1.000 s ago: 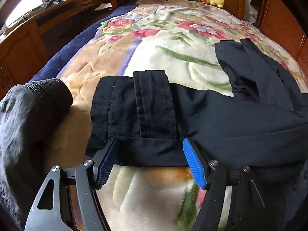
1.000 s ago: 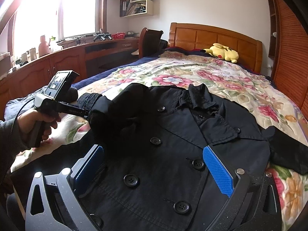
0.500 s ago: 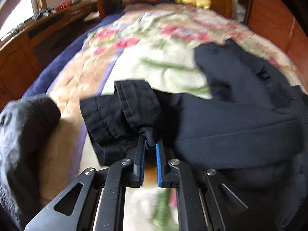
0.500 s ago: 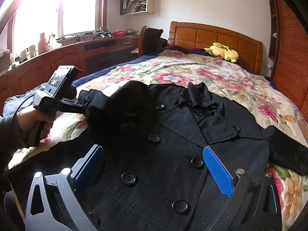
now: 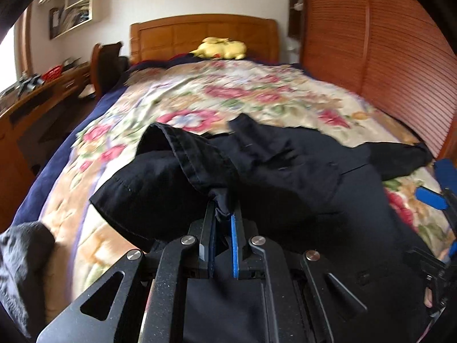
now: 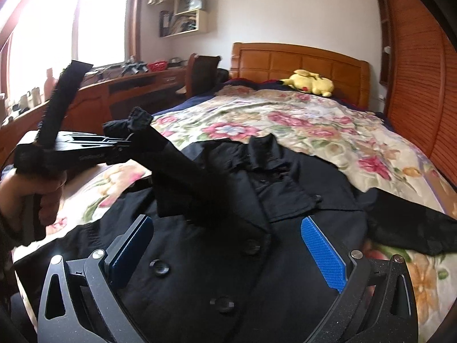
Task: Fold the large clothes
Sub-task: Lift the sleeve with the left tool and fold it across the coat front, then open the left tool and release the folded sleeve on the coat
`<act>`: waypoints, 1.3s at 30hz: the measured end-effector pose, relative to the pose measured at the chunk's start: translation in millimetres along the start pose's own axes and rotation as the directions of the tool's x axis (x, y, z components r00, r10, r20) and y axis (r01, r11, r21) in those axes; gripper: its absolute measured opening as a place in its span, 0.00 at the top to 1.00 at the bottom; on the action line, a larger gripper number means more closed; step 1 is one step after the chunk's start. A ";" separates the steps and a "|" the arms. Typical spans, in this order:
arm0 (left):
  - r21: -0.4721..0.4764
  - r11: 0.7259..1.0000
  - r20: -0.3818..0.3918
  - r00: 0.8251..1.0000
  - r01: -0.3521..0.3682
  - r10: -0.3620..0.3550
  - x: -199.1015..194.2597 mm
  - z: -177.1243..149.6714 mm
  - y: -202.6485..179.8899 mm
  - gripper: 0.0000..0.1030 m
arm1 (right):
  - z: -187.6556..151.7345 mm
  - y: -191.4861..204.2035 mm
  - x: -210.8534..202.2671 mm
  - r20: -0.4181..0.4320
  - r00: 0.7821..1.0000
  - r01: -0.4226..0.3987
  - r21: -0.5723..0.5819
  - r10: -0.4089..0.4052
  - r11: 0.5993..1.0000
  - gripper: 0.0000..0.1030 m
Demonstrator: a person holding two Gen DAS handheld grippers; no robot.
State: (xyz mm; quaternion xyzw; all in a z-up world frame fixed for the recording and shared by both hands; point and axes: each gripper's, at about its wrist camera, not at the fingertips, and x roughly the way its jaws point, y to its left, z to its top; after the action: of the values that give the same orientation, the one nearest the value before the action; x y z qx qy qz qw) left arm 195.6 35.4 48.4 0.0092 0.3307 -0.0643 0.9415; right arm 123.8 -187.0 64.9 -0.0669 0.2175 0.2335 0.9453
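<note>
- Left wrist view: the left tongs are squeezed tight on the cuff end of the sleeve of the black coat. The cloth bunches right between the blue pads, so the grip looks firm.
- The sleeve hangs in a hump off the flowery blanket, toward 11 o'clock from the tongs. I think it is held up like this so it can be laid across the coat's front for the fold.
- The rest of the coat lies flat on the bed, spreading from the middle to 3 o'clock. A yellow plush toy sits far off at 12 o'clock by the headboard (well out of the way).
- Right wrist view: the right tongs are wide open with nothing pinched. Their blue pads sit over the buttoned front of the coat, at about 6 o'clock.
- I think they wait there to press the coat down or to take the other side next.
- At 9 o'clock a hand holds the left tongs, and the sleeve stretches from them down to the coat like a slide.
- The collar points to 12 o'clock, and the other sleeve lies at 3 o'clock on the blanket, not folded in yet.
</note>
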 end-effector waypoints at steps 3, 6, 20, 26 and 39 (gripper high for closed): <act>0.033 0.999 0.015 1.000 0.011 -0.011 -2.3 6.3 -18.9 0.91 | -2.2 -14.8 -2.8 -0.004 1.000 0.020 0.023 -0.020 1.000 0.00; 0.052 0.998 0.032 0.999 0.036 -0.038 -4.7 10.0 -36.3 0.91 | -2.9 -25.4 -3.6 -0.015 0.999 0.041 0.052 -0.041 0.998 0.00; 0.075 0.973 -0.014 0.976 0.219 -0.218 -13.7 -9.3 -84.8 0.77 | -2.3 -41.9 -13.0 0.001 0.995 0.098 0.097 -0.098 0.990 0.00; 0.096 0.959 0.036 0.962 0.266 -0.271 -48.8 -10.9 -92.7 0.50 | -3.1 -42.4 -17.0 0.012 0.995 0.100 0.113 -0.102 0.989 0.00; 0.101 0.975 0.154 0.965 0.198 -0.212 -127.3 -27.1 -59.6 0.19 | -4.7 -21.5 -22.5 0.023 0.999 0.045 0.076 -0.047 0.996 0.00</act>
State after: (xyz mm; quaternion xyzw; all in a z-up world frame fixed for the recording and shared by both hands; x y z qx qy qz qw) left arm 72.8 -7.4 108.2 0.0096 0.2484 -0.1761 0.9525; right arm 114.2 -216.3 71.2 -0.0331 0.2128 0.2040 0.9550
